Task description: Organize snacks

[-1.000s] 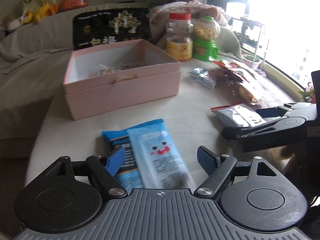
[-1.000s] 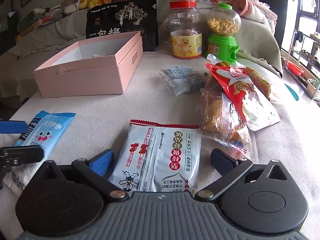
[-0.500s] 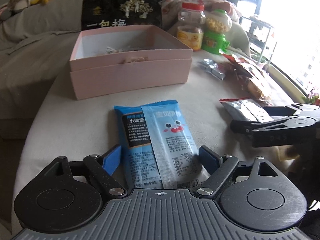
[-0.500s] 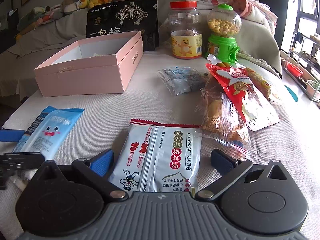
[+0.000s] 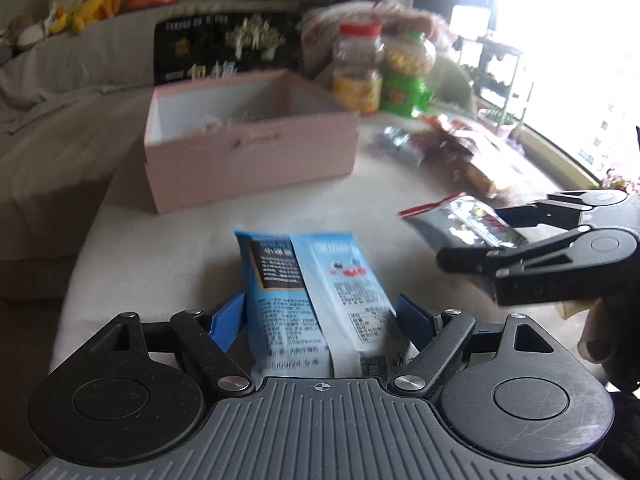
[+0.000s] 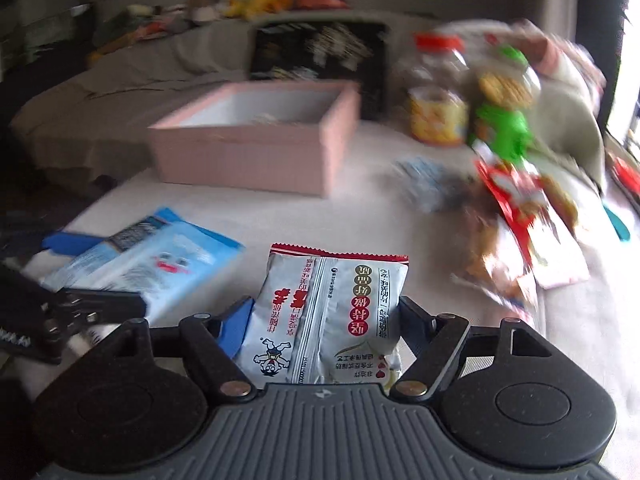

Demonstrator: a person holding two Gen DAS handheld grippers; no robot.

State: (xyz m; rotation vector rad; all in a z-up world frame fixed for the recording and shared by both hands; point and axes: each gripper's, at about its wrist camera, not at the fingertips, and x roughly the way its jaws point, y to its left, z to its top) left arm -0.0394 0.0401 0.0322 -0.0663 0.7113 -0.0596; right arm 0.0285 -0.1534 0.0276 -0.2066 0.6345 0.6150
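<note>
Left gripper (image 5: 320,316) pinching blue packet (image 5: 316,300); right gripper (image 6: 324,320) pinching silver packet (image 6: 332,320) — edge-held, either may slip before pink box (image 5: 248,160) at 11 o'clock.

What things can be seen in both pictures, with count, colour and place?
Open cardboard box: one, pink, far left of table.
Flat snack packet with cartoon face: one, light blue, clamped by left fingers.
Silver snack packet with red top edge: one, silver-white, clamped by right fingers.
Large printed bag: one, black, behind box.
Clear plastic jar: one, red lid, yellow label, right of box.
Candy dispenser: one, green, beside jar.
Loose snack packets: several, red and clear, right side.
Left gripper: one, black, blue fingers.
Right gripper: one, black.
</note>
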